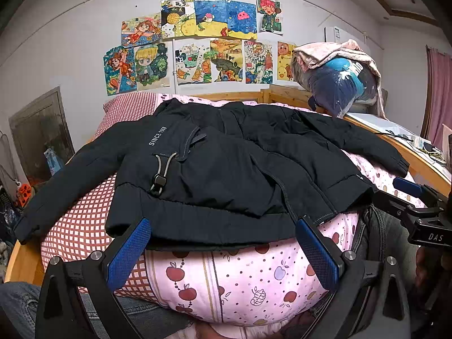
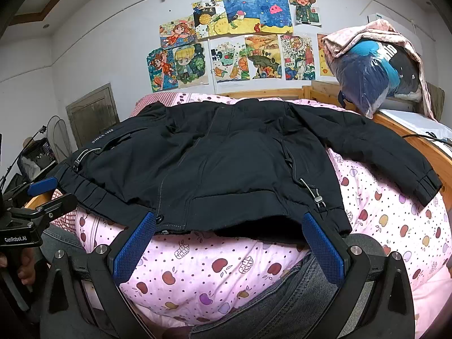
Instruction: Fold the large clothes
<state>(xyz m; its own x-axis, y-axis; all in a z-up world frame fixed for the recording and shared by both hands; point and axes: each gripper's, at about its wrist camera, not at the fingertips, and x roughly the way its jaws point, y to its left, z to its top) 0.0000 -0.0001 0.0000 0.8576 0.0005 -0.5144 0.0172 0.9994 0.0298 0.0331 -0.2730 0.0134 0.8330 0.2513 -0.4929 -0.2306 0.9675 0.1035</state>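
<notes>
A large black padded jacket (image 1: 226, 166) lies spread front-up on the bed, sleeves out to both sides, hem toward me; it also shows in the right wrist view (image 2: 226, 169). White "SINCE 1988" lettering (image 1: 157, 136) and a drawcord toggle (image 1: 158, 182) mark its left side. My left gripper (image 1: 223, 226) is open, its blue pads at the hem's left half, holding nothing. My right gripper (image 2: 229, 220) is open at the hem's right half, empty. Each gripper shows at the edge of the other's view.
The bed carries a pink apple-print quilt (image 2: 214, 268) and a red checked sheet (image 1: 76, 226) inside a wooden frame (image 2: 440, 155). A bagged bundle of bedding (image 1: 339, 82) sits at the back right. Drawings cover the wall (image 1: 197, 42). Clutter stands at the left floor (image 2: 36, 155).
</notes>
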